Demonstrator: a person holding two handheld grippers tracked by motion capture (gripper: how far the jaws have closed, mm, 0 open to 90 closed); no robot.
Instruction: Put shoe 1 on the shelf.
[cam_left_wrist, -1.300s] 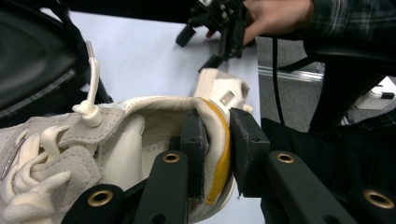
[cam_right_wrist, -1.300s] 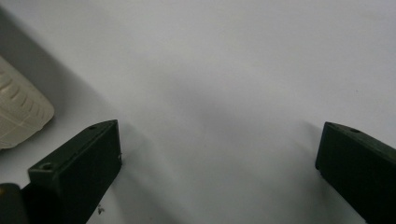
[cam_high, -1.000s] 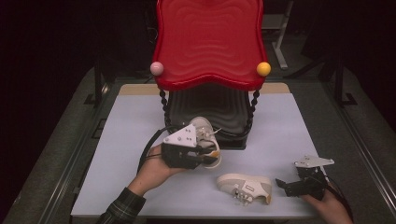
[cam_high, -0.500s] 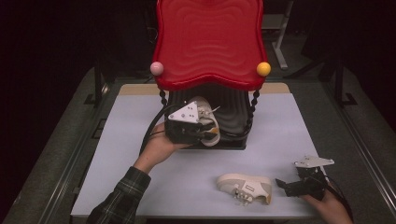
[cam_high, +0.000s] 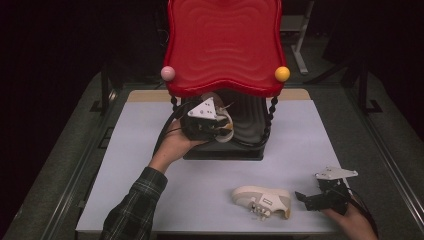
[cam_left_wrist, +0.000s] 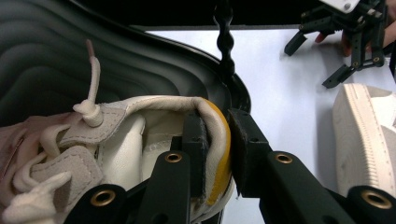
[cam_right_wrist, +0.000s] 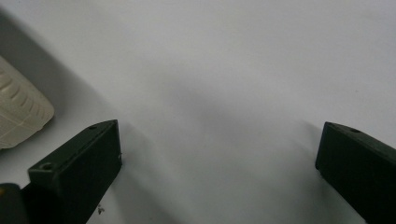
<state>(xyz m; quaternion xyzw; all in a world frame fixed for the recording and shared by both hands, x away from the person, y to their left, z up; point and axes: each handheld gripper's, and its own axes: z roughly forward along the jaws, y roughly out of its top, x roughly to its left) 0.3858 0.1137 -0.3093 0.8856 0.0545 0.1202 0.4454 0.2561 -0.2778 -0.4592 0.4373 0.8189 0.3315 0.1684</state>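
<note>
A two-tier rack stands at the table's middle, with a red wavy top shelf (cam_high: 225, 45) and a black wavy lower shelf (cam_high: 247, 122). My left gripper (cam_high: 220, 131) is shut on the heel rim of a cream sneaker (cam_left_wrist: 140, 140) with a yellow heel lining, held at the lower shelf (cam_left_wrist: 56, 60) under the red top. A second cream sneaker (cam_high: 262, 200) lies on its side near the table's front edge. Just right of it, my right gripper (cam_high: 306, 199) rests low over the table, jaws wide open, with nothing between them (cam_right_wrist: 219, 163).
The white table top (cam_high: 150, 150) has bare room left of the rack and at the right (cam_high: 320, 140). Pink (cam_high: 168, 73) and yellow (cam_high: 282, 74) balls mark the red shelf's front corners. Black beaded posts (cam_high: 271, 112) hold it up. Dark floor surrounds the table.
My left gripper has carried the sneaker away from the person and up, from in front of the rack to the lower shelf. The right gripper and lying sneaker have stayed put.
</note>
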